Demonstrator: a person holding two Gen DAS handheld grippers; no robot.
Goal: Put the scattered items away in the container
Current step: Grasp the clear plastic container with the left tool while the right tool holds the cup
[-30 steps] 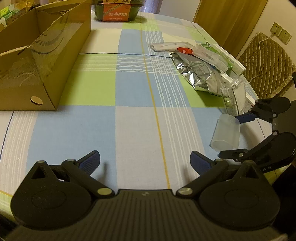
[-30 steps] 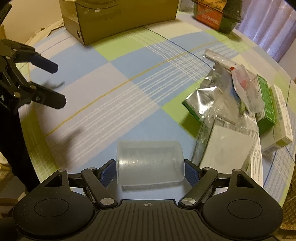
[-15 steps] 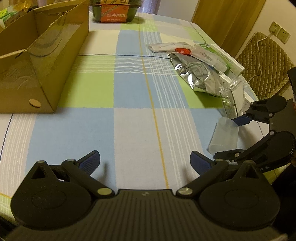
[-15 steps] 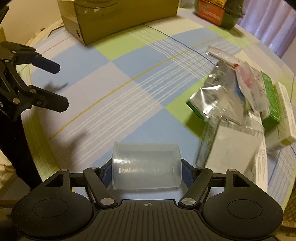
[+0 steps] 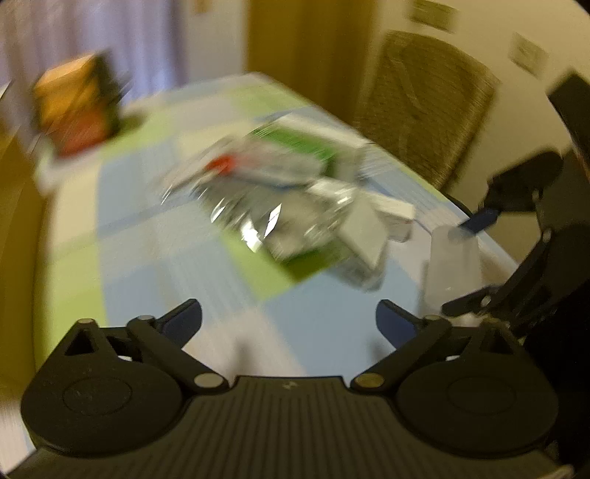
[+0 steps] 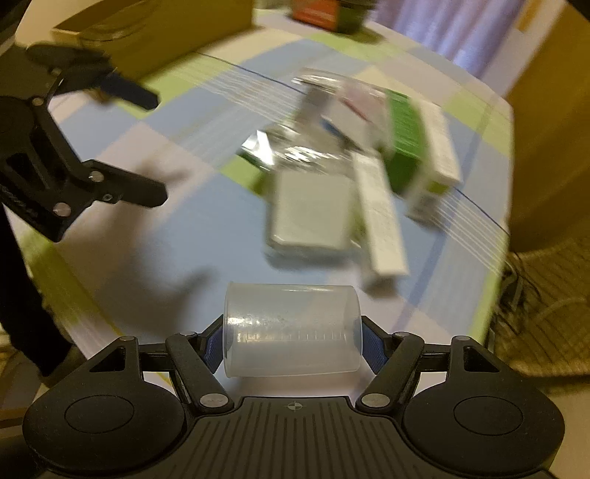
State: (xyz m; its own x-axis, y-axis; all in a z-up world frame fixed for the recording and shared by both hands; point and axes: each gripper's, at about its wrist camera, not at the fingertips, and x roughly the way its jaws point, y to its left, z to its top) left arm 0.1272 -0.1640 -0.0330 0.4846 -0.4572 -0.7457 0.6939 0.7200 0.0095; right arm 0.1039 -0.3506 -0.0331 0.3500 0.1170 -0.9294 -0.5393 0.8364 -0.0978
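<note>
— Translucent plastic, is that what the right tongs (image 6: 293, 341) have hold of?

— Yes. A clear measuring cup (image 6: 292, 329) lies sideways between the blue pads (image 6: 370, 344), both pressed against its ends, lifted above the checked cloth of the bench (image 6: 177, 235). The left wrist view shows the same cup (image 5: 451, 267) at the far right, pinched in the right tongs (image 5: 465, 263) near the bench edge.

— And the left tongs?

— The left tongs (image 5: 288, 318) stand wide apart with nothing between them, hovering over a blue square of the cloth. From the right wrist camera they (image 6: 156, 147) appear at the left, spread and empty.

— Where is the rest of the clutter?

— A heap of scattered items (image 6: 354, 165) lies mid-bench, beyond the cup: a silver foil pouch (image 5: 254, 224), a green-and-white carton (image 6: 407, 143), a long white box (image 6: 381, 224) and a flat clear-wrapped pack (image 6: 309, 212), overlapping one another. Motion blur smears both views, so finer detail cannot be told.

— The container?

— A brown cardboard box (image 6: 155, 33) stands at the far left corner of the bench, well apart from the heap and from the cup. An orange-and-green package (image 5: 73, 110) stands at the far end, before a pale curtain (image 5: 121, 40). A woven chair (image 5: 424, 107) stands beside the bench.
</note>
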